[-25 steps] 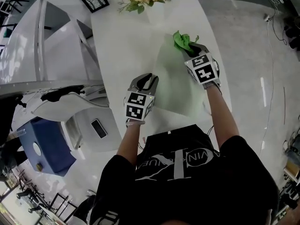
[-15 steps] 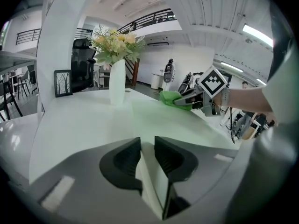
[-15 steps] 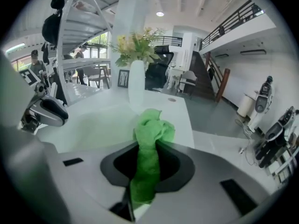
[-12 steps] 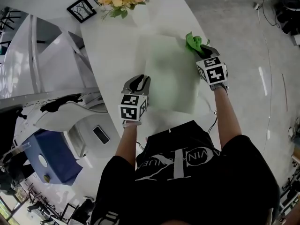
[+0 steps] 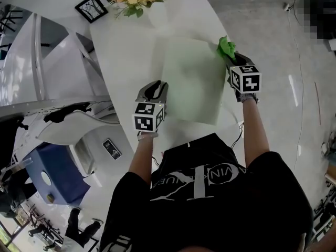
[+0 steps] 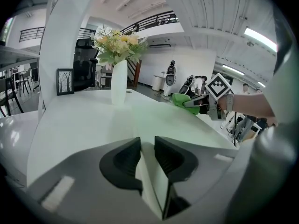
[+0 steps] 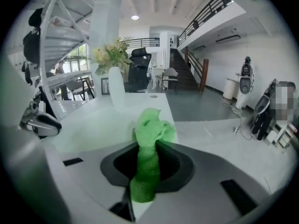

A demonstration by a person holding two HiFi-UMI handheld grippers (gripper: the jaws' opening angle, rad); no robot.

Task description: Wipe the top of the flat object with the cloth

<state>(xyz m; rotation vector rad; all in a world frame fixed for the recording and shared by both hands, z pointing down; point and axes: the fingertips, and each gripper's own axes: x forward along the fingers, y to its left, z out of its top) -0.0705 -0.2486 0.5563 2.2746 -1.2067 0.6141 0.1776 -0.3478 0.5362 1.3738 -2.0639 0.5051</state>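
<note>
Fingers of the left gripper [image 6: 147, 146] are clamped on the near left edge of the pale green flat rectangular board [image 5: 191, 83] — apparently to steady it on the white surface [image 5: 126, 46] during wiping. Fingers of the right gripper [image 7: 147, 148] pinch the bunched bright green cloth [image 7: 150, 129], which sits at the board's far right corner — probably one end of a wiping stroke.

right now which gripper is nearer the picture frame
Left. Left gripper grips the board at its near-left edge, on the side of the picture frame; right gripper, holding the cloth, is opposite.
</note>
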